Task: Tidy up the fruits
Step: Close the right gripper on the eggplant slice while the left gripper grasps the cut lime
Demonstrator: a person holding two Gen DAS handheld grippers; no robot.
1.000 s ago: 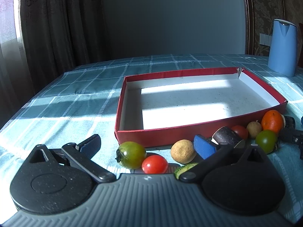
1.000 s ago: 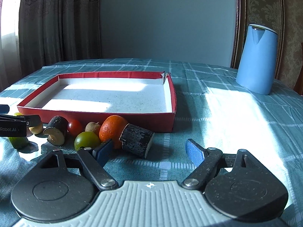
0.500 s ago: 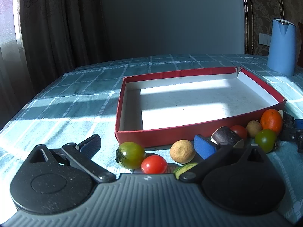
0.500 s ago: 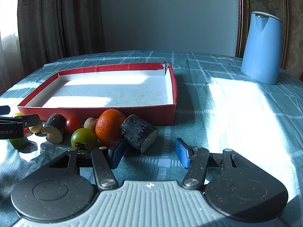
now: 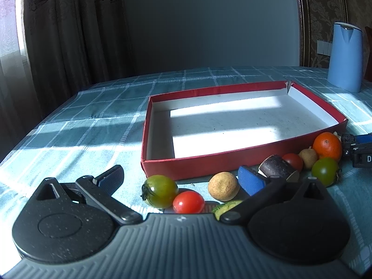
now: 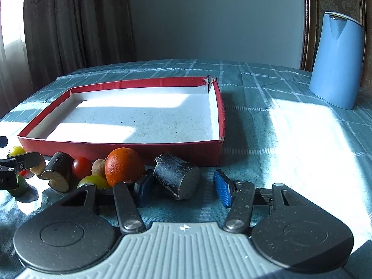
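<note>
On the teal checked tablecloth [image 5: 97, 121] the left gripper [image 5: 181, 181] sits low with its 2 blue-padded fingers spread wide apart, clamped on nothing. Between them, from the left, lie a green tomato [image 5: 159, 191], a red cherry tomato [image 5: 188, 202] touching it, and a tan round fruit [image 5: 223, 186] just beside the right pad; a green cut piece [image 5: 226, 207] peeks out below, partly hidden by the gripper body. Behind these stands the shallow red box [image 5: 186, 165], its white floor bare and lit by sun. Further right along the box's front wall come a dark cut cylinder [image 5: 275, 167], a second red tomato [image 5: 293, 161], a small brown fruit [image 5: 308, 158], a second green tomato [image 5: 325, 171] and the orange [image 5: 327, 146], all bunched close together. In the right wrist view the right gripper [image 6: 183, 186] also rests low on the cloth with its fingers apart, holding nothing; its left pad lies just in front of the orange [image 6: 124, 166], and a second dark cylinder [image 6: 177, 178] lies on its side between the 2 pads, nearer the left one. Whether that pad touches either I cannot tell. A blue jug [image 6: 336, 61] stands well apart at the far right.
</note>
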